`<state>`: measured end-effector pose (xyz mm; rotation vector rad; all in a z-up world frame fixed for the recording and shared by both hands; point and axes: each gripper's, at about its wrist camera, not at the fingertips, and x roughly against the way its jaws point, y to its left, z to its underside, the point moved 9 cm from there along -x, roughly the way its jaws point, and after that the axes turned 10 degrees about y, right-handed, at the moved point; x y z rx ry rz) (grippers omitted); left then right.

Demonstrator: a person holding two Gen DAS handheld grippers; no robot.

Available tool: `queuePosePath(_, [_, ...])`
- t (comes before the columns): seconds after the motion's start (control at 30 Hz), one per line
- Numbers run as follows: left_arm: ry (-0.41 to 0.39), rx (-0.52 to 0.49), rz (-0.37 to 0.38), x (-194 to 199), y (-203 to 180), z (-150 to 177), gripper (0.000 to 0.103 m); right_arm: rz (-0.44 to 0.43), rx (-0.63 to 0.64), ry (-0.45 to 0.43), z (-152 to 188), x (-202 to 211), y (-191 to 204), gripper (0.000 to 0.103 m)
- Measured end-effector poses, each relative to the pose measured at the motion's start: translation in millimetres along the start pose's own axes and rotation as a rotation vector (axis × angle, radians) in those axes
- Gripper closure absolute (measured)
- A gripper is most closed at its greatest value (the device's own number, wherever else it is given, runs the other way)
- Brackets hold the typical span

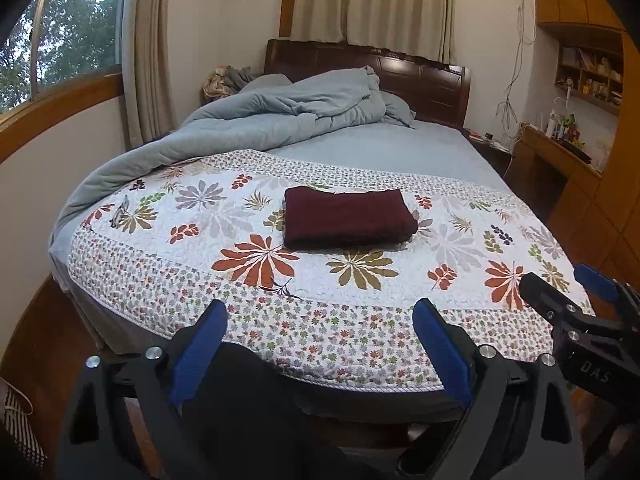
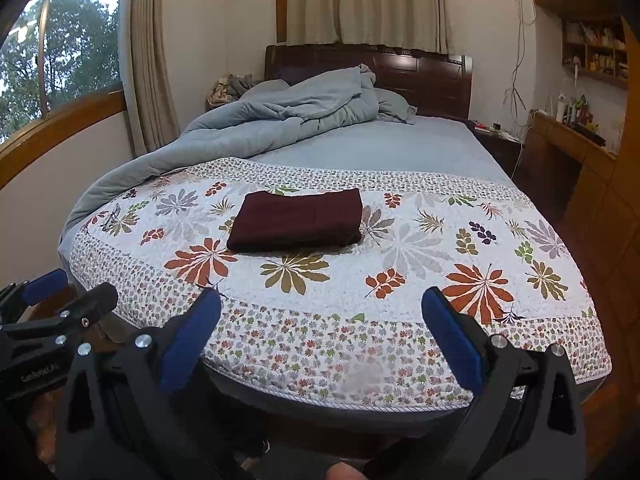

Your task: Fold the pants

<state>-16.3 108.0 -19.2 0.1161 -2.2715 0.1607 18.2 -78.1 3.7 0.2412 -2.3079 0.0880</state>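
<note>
Pants: dark maroon pants [image 1: 348,216] lie on the floral quilt [image 1: 460,292], folded into a compact rectangle, near the quilt's middle, slightly toward its headboard-side border.
Progress: folding looks done as far as I can judge; edges stacked, no leg or waistband hanging out, layers visible at the front edge.
Left to do: probably nothing, maybe a final pat or tidy of the near edge; I can't see the far side of the bundle.
Left gripper: my left gripper [image 1: 320,344] hangs off the quilt's near edge, well apart from the pants, jaws spread wide, nothing between the blue pads.
Right gripper: my right gripper [image 2: 322,338] is also over the quilt's near edge, jaws wide apart, holding nothing; well apart from the pants [image 2: 298,220].
Grippers together: side by side, each showing in the other's view, at the quilt's near corners.
Writing: right gripper body in the left view reads "DAS", the rest cut off; left gripper body in the right view has small white text, too blurred to read surely.
Quilt surroundings: grey duvet [image 1: 256,120] bunched beyond the quilt's far border, dark wood headboard [image 1: 424,76] behind it.
Labels on pants: none visible.
</note>
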Motion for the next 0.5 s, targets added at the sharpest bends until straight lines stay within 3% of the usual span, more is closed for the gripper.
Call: queuePosePath(0.5, [0.010,0.007,-0.001,-2.3,1.3,0.8,0.009,0.004,0.012,0.004,-2.8,-6.1,-0.1,0.003])
